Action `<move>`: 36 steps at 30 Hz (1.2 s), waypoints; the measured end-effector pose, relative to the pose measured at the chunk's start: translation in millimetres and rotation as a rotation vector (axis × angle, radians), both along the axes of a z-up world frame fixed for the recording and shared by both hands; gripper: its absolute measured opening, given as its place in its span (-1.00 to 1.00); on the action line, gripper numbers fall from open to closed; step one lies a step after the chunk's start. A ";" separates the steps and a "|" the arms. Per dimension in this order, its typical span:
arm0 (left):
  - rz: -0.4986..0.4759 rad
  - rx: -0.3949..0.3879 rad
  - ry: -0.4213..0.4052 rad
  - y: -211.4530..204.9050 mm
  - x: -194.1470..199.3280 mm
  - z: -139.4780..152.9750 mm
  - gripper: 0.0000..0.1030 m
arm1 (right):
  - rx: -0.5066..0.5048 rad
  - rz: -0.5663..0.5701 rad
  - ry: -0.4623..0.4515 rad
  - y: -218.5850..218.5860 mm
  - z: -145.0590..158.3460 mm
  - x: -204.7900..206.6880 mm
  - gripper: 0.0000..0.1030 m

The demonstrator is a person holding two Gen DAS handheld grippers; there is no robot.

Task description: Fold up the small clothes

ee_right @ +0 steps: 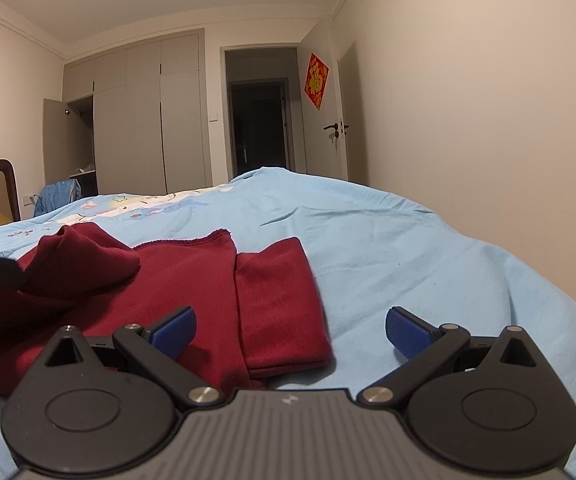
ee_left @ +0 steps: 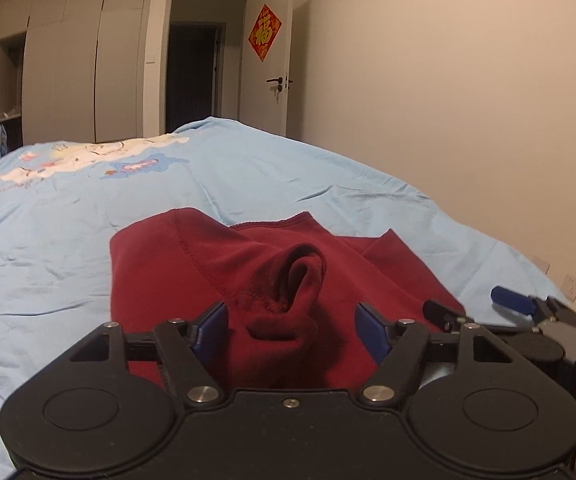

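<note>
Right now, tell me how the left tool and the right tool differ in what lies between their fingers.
The left tool sits over a bunched, rolled lump of the dark red garment; the right tool sits over the garment's flat folded edge and bare light blue bedsheet. The left tool's body is black, the right's ribbed grey. Both are open, with blue pads, gripping nothing.

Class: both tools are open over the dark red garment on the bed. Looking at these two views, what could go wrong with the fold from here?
1. The bunched sleeve sits between the open left tool's fingers; closing there may pinch several layers, dragging the red garment askew.
2. The right tool straddles the garment's folded edge; it could grab the blue bedsheet too.
3. The two tools are close together and may collide.
</note>
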State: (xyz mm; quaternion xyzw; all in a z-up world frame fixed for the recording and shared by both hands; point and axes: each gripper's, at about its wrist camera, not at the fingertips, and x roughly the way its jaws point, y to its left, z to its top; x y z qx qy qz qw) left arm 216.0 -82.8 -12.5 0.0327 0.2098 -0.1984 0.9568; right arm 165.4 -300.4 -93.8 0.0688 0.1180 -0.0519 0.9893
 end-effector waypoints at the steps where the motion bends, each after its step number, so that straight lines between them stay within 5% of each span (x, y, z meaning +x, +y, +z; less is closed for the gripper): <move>1: 0.006 0.011 -0.003 -0.1 -2.6 -1.3 0.43 | 0.004 0.002 0.002 -0.6 -0.4 0.7 1.00; 7: 0.045 0.066 -0.028 -5.9 -11.4 -9.1 0.32 | 0.040 0.027 0.011 -4.7 -1.2 1.7 1.00; 11: 0.047 0.096 -0.045 -8.3 -14.4 -9.8 -0.23 | 0.068 0.074 -0.002 -7.8 6.8 -0.5 1.00; 14: 0.032 0.093 -0.047 -6.9 -16.1 -11.1 -0.46 | 0.099 0.148 0.000 -9.6 18.5 2.8 1.00; 24: 0.020 0.090 -0.051 -7.4 -18.3 -22.4 -0.61 | 0.184 0.482 0.095 4.7 51.9 65.5 0.96; 36: 0.015 0.060 -0.054 -4.1 -16.5 -24.8 -0.65 | 0.334 0.573 0.274 34.9 43.4 147.2 0.08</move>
